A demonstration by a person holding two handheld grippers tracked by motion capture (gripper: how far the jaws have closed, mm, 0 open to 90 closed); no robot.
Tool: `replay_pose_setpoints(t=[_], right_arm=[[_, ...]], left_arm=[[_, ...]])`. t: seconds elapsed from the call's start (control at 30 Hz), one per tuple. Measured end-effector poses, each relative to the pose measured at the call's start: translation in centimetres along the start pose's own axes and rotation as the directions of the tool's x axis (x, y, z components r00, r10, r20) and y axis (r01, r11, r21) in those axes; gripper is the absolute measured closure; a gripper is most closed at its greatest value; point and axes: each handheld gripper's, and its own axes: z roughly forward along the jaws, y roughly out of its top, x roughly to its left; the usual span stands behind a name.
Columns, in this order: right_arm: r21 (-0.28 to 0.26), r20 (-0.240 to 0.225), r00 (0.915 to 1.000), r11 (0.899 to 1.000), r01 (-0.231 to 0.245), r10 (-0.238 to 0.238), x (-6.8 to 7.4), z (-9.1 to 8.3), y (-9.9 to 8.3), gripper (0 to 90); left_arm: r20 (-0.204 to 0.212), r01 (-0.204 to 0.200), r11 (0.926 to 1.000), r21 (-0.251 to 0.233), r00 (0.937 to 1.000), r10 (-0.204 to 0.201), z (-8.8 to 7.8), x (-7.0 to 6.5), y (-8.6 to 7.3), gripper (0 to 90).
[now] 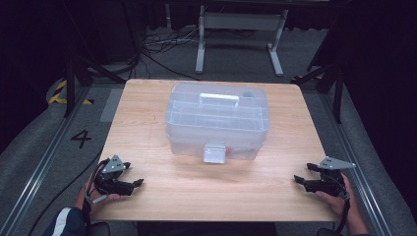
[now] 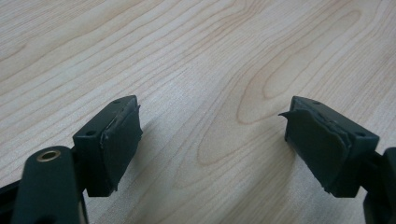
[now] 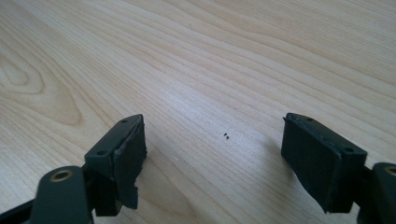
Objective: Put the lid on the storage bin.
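A clear plastic storage box [image 1: 218, 120] sits mid-tabletop [image 1: 147, 113]: rigid, light, slippery. Take its top handle [image 1: 219, 100]. Your left hand-held gripper [image 1: 136, 180] and right hand-held gripper [image 1: 301, 173] rest near, wide open, empty.

A light wooden table [image 1: 147, 123] stands in the middle of a dim room. The floor [image 1: 162, 59] around it is grey carpet. Left of the table, a metal rail [image 1: 44, 162] runs along the floor, and a black "4" [image 1: 81, 138] is marked beside it. Further left and back, yellow-black tape [image 1: 61, 93] lies on the floor. A matching rail [image 1: 366, 182] runs right of the table. Behind the table, black cables [image 1: 162, 42] lie on the carpet, near a white metal frame [image 1: 241, 22] with two legs. Dark curtains [image 1: 29, 54] close the room on both sides.
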Motion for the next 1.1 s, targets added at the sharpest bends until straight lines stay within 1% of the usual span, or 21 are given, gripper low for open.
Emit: replay_pose_setpoints(t=[0.83,1.0,1.1], right_arm=[[-0.001,0.0,1.0,1.0,-0.001,0.001,-0.01,0.0,0.0,22.5],[-0.001,0.0,1.0,1.0,-0.001,0.001,-0.01,0.0,0.0,22.5],[-0.001,0.0,1.0,1.0,-0.001,0.001,-0.01,0.0,0.0,22.5]], left_arm=[[-0.004,0.006,1.0,0.0,1.0,-0.006,0.06,0.04,0.06,18.6],[-0.009,-0.002,1.0,0.002,1.0,0.002,0.05,0.11,0.09,18.6],[-0.009,0.004,1.0,0.001,1.0,-0.004,0.05,0.07,0.08,18.6]])
